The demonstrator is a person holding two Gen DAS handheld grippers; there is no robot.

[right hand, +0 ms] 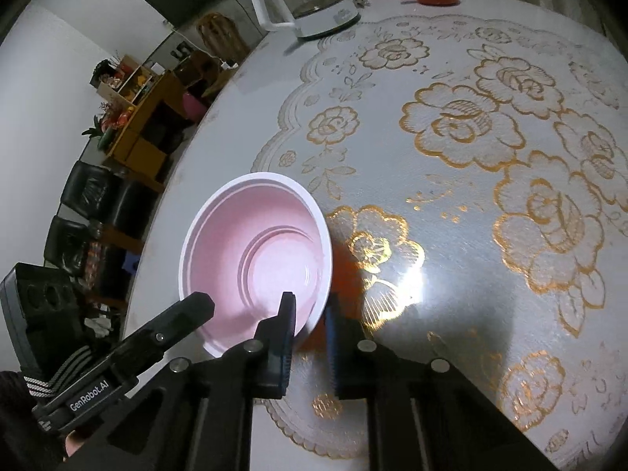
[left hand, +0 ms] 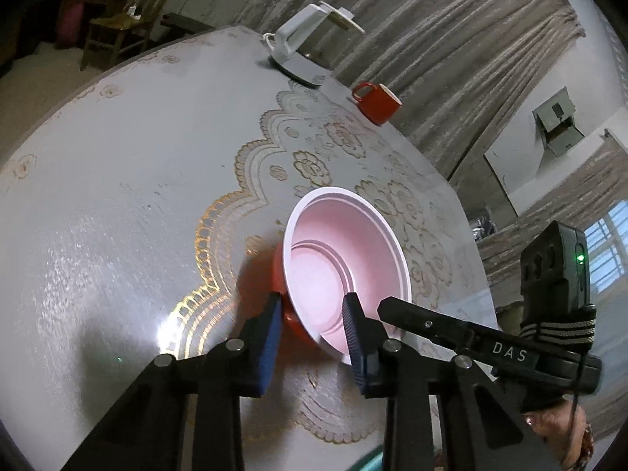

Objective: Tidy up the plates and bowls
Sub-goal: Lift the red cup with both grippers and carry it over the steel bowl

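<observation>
A bowl, red outside and pale pink inside with a white rim, stands upright on the tabletop with both tools at it from opposite sides of its near edge.

The left tool is clamped on the bowl's wall: one blue finger pad lies against the red outside, the other sits inside against the pink lining, with the rim between them. Just beside this tool, on its right, the black finger of the right tool reaches over the rim into the bowl.

The right tool is also clamped on the bowl's wall. Its left pad is inside the bowl, its right pad is against the outside, and the white rim runs between the two pads. To its left, the black finger of the left tool rests at the rim.

Far ahead of both tools, well apart from the bowl, a white kettle on its base and a red mug stand near the far edge of the tabletop. The tabletop wears a glossy cover printed with gold flowers, which spreads ahead and to the right of the right tool.
</observation>
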